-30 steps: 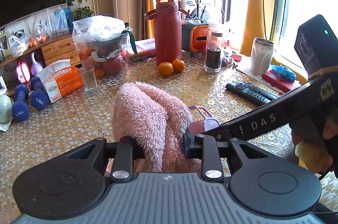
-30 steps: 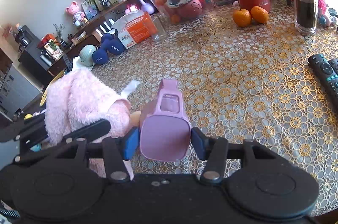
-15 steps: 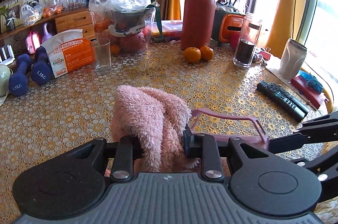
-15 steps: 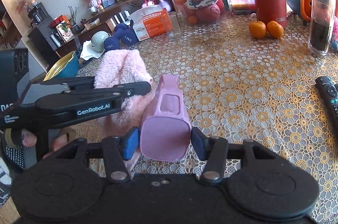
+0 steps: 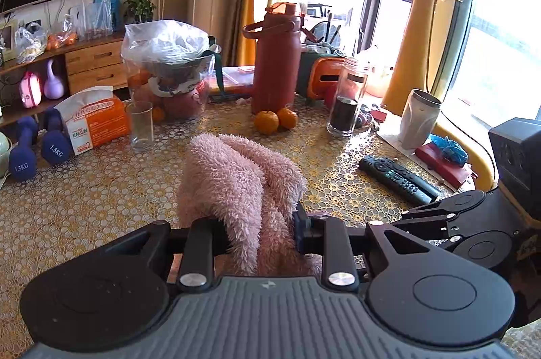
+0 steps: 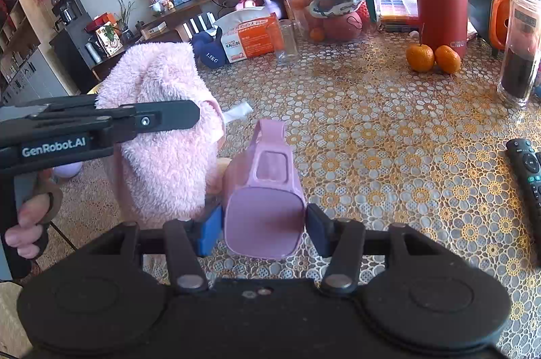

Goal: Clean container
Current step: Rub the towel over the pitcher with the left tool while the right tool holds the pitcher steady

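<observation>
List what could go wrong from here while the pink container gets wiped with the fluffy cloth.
1. The right gripper pinches the pink container only near its open rim, so a hard wipe might twist it out of the jaws.
2. The fluffy cloth bulges loosely from the left gripper; it may slip or snag on the container's handle.
3. The empty glass and the oranges stand unsecured on the table; a wide swing could knock them.
</observation>
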